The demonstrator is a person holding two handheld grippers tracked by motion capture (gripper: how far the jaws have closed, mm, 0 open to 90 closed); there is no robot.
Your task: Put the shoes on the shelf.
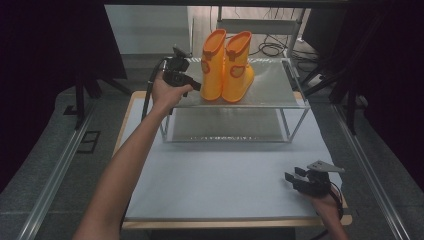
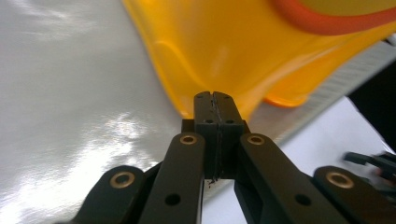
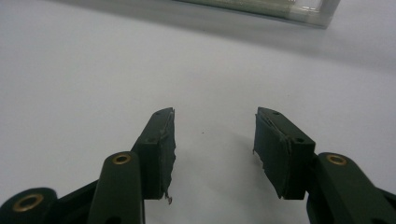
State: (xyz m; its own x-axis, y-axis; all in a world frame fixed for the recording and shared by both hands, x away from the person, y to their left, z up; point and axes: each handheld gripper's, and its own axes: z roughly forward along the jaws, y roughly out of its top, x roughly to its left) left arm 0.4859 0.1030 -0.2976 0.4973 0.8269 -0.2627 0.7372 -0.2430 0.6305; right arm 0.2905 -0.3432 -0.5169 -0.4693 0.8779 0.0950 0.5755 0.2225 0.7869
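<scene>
— Right gripper first, since it sits nearest me: what do you make of it?

— Jaws spread apart with nothing between them, low over bare table near the front right corner. I see open room all around it, and the table's right edge is just beside it.

— And the left gripper?

— Farther off, up at the wire shelf. From its own camera I see the jaws pressed flat together, gripping nothing, their tips right at the heel of the left boot; whether they touch it I cannot tell.

— Where do the boots stand?

— Both orange boots are upright, side by side on the shelf's top level, toward its left half, with free shelf to their right.
</scene>
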